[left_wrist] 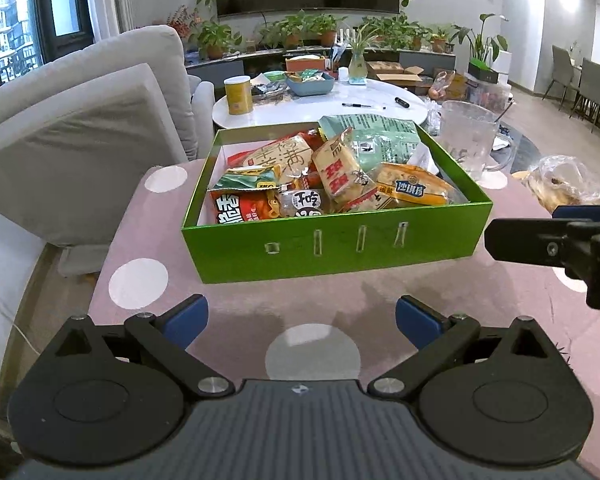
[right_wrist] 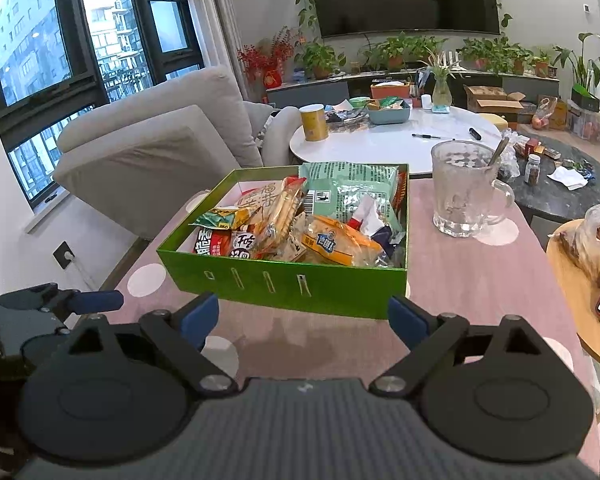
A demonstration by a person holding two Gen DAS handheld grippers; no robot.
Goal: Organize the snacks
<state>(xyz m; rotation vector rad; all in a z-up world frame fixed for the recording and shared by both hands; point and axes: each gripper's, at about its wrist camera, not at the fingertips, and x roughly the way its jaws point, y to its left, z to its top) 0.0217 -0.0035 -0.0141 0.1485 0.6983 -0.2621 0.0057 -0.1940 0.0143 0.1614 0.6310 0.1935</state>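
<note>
My left gripper [left_wrist: 302, 318] hangs over the pink cloth-covered table [left_wrist: 236, 304], jaws spread wide with nothing between them; its blue pads [left_wrist: 188, 316] frame bare cloth and a white dot. My right gripper [right_wrist: 303, 316] likewise stands open and empty, its pads [right_wrist: 406, 318] just short of the box's near wall.

The green box [left_wrist: 336, 246] sits on the table at 12 o'clock from both grippers, lidless, with slots in its front wall. The snacks [left_wrist: 328, 172] are piled inside it: a red packet [left_wrist: 240, 210] in the near left corner, an orange-yellow packet [left_wrist: 414, 190] at near right, a large pale green bag [left_wrist: 380, 136] leaning at the far right corner, and a cracker pack [left_wrist: 338, 172] in the middle.

From the left camera, the right gripper's finger enters at 3 o'clock, beside the box's right end and apart from it. From the right camera, my left gripper's pad shows at 9 o'clock.

A glass mug [right_wrist: 462, 190] with a spoon stands on the table at 1 o'clock of the box, clear of it. A round white table [right_wrist: 396, 138] lies beyond, at 12 o'clock.
</note>
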